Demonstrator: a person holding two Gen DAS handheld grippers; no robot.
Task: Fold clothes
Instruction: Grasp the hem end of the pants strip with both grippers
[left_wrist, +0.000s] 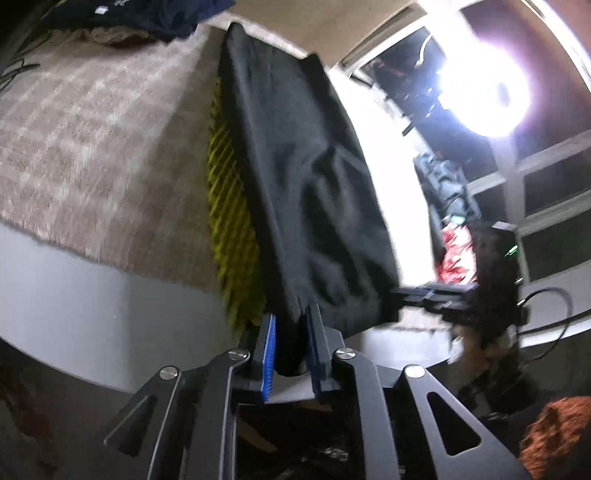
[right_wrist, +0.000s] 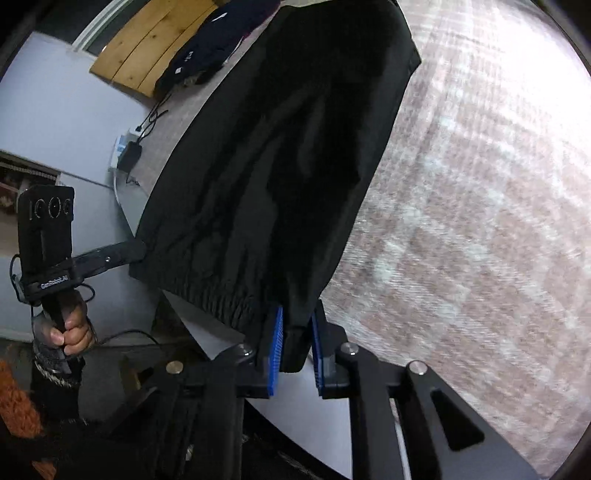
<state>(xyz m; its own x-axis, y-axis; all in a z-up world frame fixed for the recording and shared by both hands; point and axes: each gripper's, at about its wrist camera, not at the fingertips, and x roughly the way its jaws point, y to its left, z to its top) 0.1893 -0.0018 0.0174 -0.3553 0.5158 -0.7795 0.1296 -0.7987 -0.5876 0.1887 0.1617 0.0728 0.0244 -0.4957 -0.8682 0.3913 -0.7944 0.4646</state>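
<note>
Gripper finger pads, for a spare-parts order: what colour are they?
Blue, ribbed pads, clearest in the right wrist view.

A: State the garment finish.
B: Black garment (right_wrist: 280, 158): matt woven cloth, smooth, with a gathered ribbed band along one edge.
A: And the grippers?
B: Left gripper (left_wrist: 290, 339) and right gripper (right_wrist: 297, 343): matt black bodies, ridged blue pads (right_wrist: 277, 354), bright metal screw heads.
A: Surroundings?
B: Blanket (right_wrist: 480, 229): fuzzy beige cloth. Board (right_wrist: 147, 44): bare grained wood. Dark clothes (right_wrist: 218, 40): soft cloth
</note>
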